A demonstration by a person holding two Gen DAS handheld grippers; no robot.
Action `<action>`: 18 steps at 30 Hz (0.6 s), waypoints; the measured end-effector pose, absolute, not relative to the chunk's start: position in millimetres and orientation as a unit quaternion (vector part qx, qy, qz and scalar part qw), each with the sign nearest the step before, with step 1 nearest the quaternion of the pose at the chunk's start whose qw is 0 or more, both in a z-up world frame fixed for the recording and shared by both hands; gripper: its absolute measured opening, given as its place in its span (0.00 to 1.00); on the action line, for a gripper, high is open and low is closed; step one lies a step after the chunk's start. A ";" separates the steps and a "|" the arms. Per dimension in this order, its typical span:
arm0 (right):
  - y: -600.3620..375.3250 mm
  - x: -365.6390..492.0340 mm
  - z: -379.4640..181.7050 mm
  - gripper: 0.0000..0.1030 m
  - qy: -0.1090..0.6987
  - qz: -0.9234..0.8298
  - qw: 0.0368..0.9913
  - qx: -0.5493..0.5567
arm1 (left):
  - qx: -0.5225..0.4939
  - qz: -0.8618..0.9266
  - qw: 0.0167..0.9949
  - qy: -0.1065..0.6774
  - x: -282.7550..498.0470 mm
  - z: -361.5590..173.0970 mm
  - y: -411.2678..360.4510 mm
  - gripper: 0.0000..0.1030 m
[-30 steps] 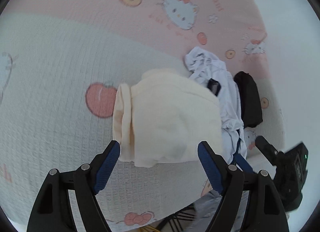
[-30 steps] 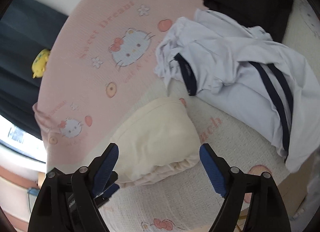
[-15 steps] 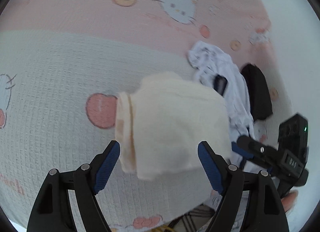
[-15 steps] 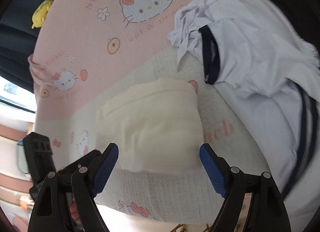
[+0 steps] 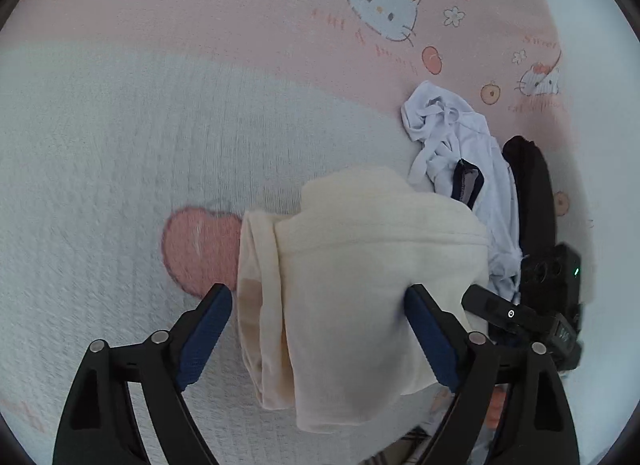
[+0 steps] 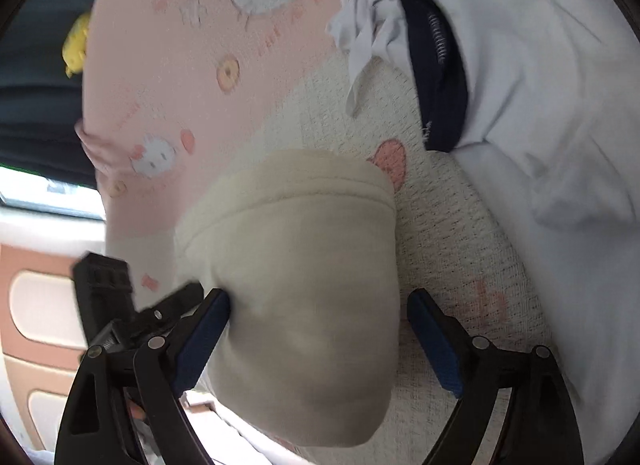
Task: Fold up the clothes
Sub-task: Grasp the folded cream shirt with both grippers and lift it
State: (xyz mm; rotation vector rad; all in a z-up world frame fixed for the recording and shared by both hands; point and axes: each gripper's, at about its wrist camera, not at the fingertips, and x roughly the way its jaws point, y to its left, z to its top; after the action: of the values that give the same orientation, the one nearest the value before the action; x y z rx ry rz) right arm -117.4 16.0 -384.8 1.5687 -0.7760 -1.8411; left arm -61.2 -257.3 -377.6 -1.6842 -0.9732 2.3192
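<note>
Folded cream garment (image 5: 360,285) on a cartoon-cat bedspread (image 5: 120,145), left tool (image 5: 318,329) and right tool (image 6: 318,331) both wide (jaws just opening) straddling it, crumpled white shirt (image 6: 520,85) beside.

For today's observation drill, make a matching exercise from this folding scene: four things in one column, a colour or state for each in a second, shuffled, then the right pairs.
Things:
1. folded garment
2. crumpled shirt with navy trim
3. dark garment
4. blanket

Descriptions:
A. black, beyond the shirt in the left wrist view
B. cream, between the open jaws of both hand-held grippers
C. pale blue-white, unfolded
D. pink and white, cartoon cat print, under the clothes

Pairs: 1-B, 2-C, 3-A, 4-D
</note>
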 end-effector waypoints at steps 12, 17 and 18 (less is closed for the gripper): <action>25.5 -86.6 -392.3 0.88 -0.382 -0.684 0.259 0.565 | -0.507 0.755 0.043 -0.414 -41.3 -392.3 -255.3 0.86; 23.0 -81.5 -392.8 0.77 -0.380 -0.691 0.248 0.562 | -0.524 0.755 0.053 -0.389 -49.7 -388.9 -248.2 0.86; 21.5 -80.4 -392.9 0.75 -0.378 -0.693 0.247 0.562 | -0.527 0.759 0.054 -0.379 -52.2 -387.3 -243.7 0.85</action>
State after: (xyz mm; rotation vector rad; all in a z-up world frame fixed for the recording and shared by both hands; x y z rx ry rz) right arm -80.4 21.5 -392.9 1.5317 -1.0298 -1.8900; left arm -52.2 -243.7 -387.3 -1.6003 -1.1504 2.3066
